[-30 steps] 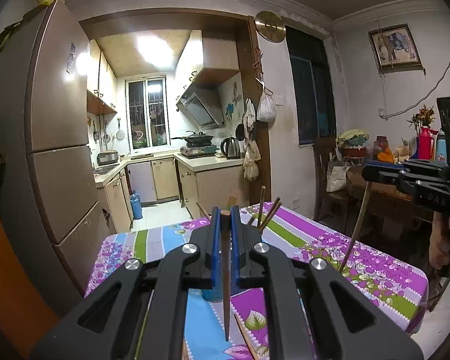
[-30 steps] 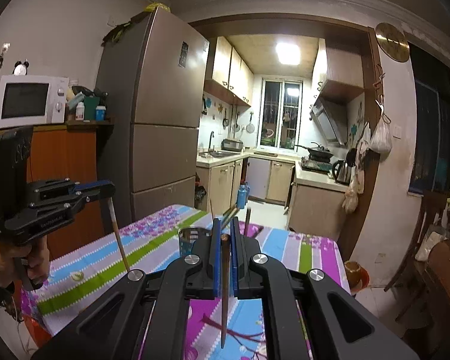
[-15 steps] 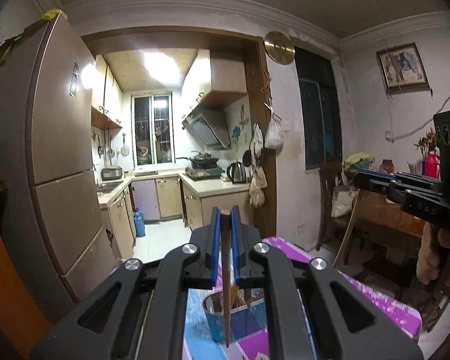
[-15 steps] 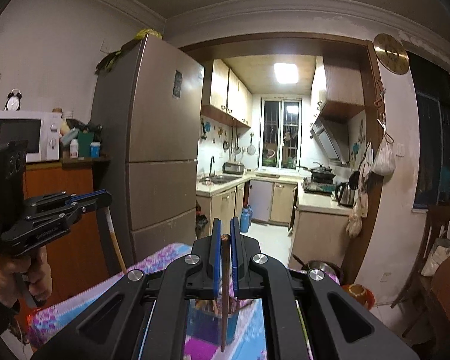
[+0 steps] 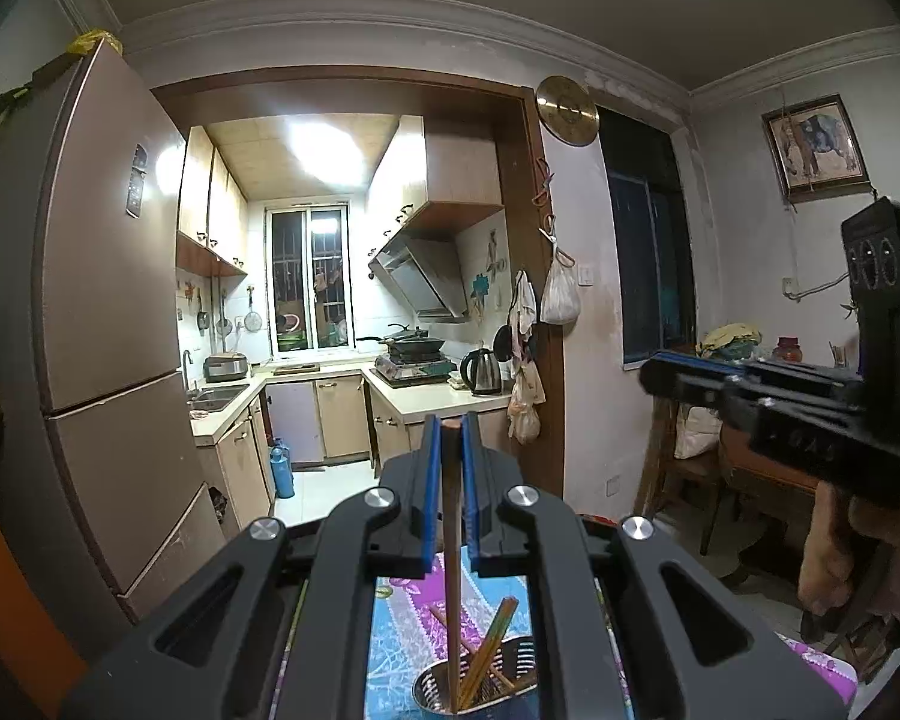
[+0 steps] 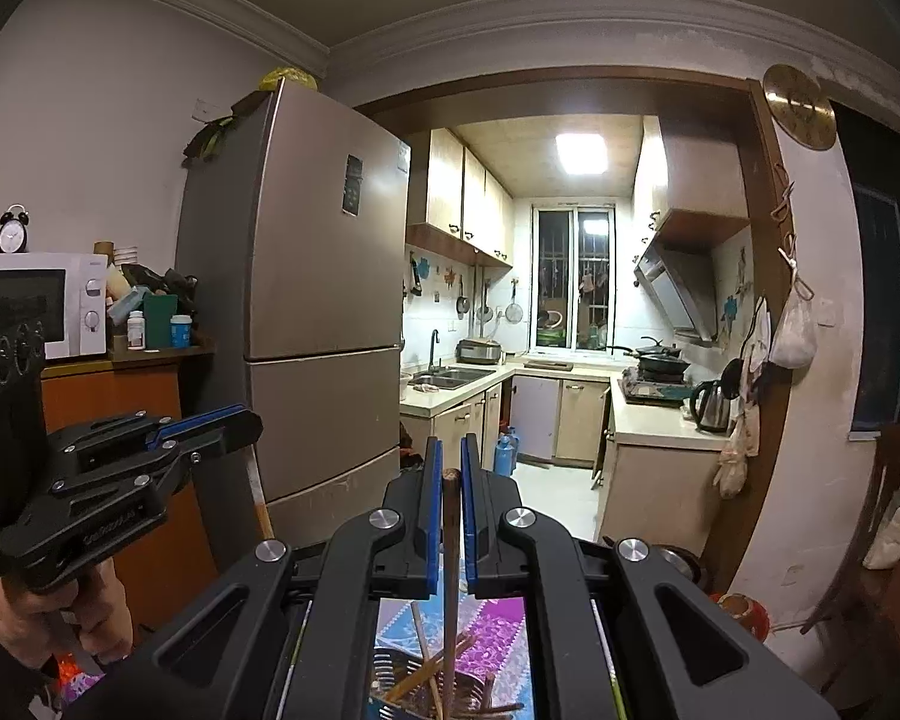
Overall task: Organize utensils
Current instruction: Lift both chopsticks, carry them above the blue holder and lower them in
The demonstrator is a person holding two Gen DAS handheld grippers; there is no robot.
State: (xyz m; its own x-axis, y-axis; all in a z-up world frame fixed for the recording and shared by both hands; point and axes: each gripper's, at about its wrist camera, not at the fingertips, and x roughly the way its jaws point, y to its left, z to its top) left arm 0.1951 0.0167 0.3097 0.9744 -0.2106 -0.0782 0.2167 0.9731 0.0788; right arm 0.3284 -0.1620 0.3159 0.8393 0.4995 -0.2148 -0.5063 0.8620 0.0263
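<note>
My left gripper [image 5: 448, 444] is shut on a brown chopstick [image 5: 451, 570] that hangs straight down, its tip inside the metal utensil holder [image 5: 480, 687], which holds several chopsticks. My right gripper [image 6: 450, 474] is shut on another chopstick [image 6: 449, 600], also hanging into the holder [image 6: 426, 690]. The right gripper shows at the right of the left wrist view [image 5: 660, 375]. The left gripper shows at the left of the right wrist view [image 6: 240, 423], with its chopstick [image 6: 258, 498] below it.
The holder stands on a floral purple and blue tablecloth [image 5: 402, 630]. A tall fridge [image 6: 318, 312] stands left, a microwave [image 6: 36, 300] on an orange cabinet beside it. The kitchen lies beyond the doorway. A wooden side table [image 5: 768, 480] stands at right.
Both grippers have risen and come over the holder. The chopsticks' tips now hang inside it, and the table has dropped out of most of the view.
</note>
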